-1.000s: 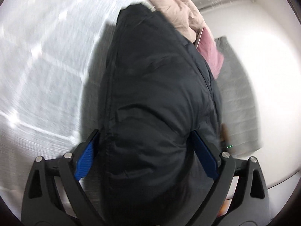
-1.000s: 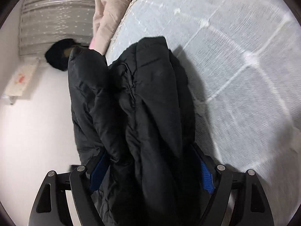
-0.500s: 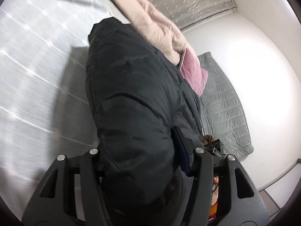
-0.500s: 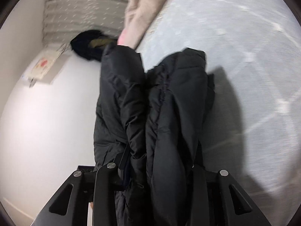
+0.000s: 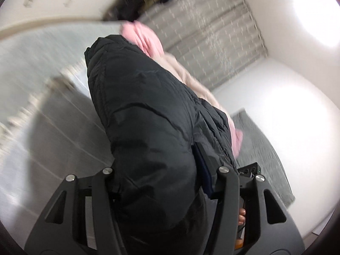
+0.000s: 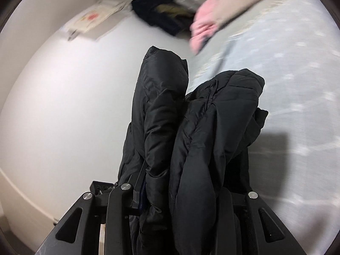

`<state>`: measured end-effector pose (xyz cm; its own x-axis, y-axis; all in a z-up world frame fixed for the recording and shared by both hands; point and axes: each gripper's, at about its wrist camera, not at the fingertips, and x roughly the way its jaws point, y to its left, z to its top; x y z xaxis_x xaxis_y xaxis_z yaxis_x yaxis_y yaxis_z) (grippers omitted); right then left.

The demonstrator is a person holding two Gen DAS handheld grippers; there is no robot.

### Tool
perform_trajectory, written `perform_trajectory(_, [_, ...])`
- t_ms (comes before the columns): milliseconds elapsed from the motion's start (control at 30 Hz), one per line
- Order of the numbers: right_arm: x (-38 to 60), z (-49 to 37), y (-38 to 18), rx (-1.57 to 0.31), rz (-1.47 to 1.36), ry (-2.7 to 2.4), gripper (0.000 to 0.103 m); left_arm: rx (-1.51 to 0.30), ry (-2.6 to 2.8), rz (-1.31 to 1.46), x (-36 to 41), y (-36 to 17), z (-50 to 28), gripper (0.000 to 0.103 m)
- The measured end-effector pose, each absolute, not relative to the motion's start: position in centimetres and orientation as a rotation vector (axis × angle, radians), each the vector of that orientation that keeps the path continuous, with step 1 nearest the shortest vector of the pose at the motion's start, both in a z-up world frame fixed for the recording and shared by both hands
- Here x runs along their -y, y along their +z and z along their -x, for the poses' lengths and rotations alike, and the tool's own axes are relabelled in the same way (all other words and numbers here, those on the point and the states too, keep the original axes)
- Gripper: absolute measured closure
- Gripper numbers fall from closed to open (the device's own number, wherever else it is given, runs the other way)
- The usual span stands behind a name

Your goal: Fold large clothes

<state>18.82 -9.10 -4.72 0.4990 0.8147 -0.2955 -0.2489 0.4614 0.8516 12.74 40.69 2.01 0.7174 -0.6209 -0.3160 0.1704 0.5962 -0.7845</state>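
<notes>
Coat: the black puffy coat [image 5: 153, 131] is lifted above the bed [image 5: 53, 127].
Left gripper [image 5: 163, 182]: squeezing a thick bunch of the coat.
Right gripper [image 6: 180, 193]: pinching another bunch of it.
Done: coat picked up, partly doubled.
Left: lay it down, fold it flat.
Nearby: a pink coat [image 5: 148, 40] lies past it on the bed.

We have closed both sets of jaws onto the black jacket [image 5: 148, 131]: the left gripper [image 5: 161, 182] and right gripper [image 6: 184, 193], open around it a second ago, now pinch its bulk. We have lifted it off the bed [image 6: 297, 106], and the curtain [image 5: 212, 34] has swung into view.
</notes>
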Motion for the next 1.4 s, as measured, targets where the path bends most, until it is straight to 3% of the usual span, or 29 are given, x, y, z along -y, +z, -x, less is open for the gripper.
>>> perform_trajectory(167, [1.7,-22.5,-4.2,-0.819,-0.745,0.816,0.069,-0.548,-0.255,0.769,-45.1,2.1,-11.3,0.047])
perform_trajectory(300, [-1.6,-26.1,-7.7,-0.953,-0.661,0.678,0.063,-0.699,-0.03,0.715,-45.8,-1.4,-12.8,0.033])
perform_trajectory(367, [-1.7,-26.8,-11.3,-1.035,-0.604,0.567,0.045,-0.776,-0.005,0.709,-45.3,-3.6,-13.9,0.024])
perform_trajectory(433, [-1.2,-26.8,-13.6,-1.056,-0.616,0.55,0.037,-0.776,-0.013,0.727,-45.0,-3.5,-14.1,0.023])
perform_trajectory(500, [0.1,-26.3,-14.5,-1.057,-0.69,0.548,0.036,-0.756,0.021,0.694,-44.6,-2.3,-13.5,0.023])
perform_trajectory(667, [3.0,-23.8,-12.3,-1.017,-0.618,0.462,0.034,-0.708,0.182,0.546,-43.3,1.2,-11.0,0.017])
perform_trajectory(800, [4.5,-19.0,-8.9,-0.971,-0.472,0.431,0.034,-0.769,0.216,0.4,-40.5,2.0,-8.5,0.013])
perform_trajectory(900, [5.0,-15.3,-6.9,-0.948,-0.326,0.404,0.03,-0.778,0.207,0.34,-38.8,2.2,-6.4,0.001])
perform_trajectory(1133, [2.1,-9.6,-4.3,-0.951,-0.006,0.287,0.019,-0.812,0.286,0.218,-32.7,1.7,-3.6,0.001])
perform_trajectory(1400, [-0.3,-6.5,-5.4,-0.919,0.181,0.234,0.018,-0.909,0.307,0.252,-29.4,-0.6,-2.4,0.001])
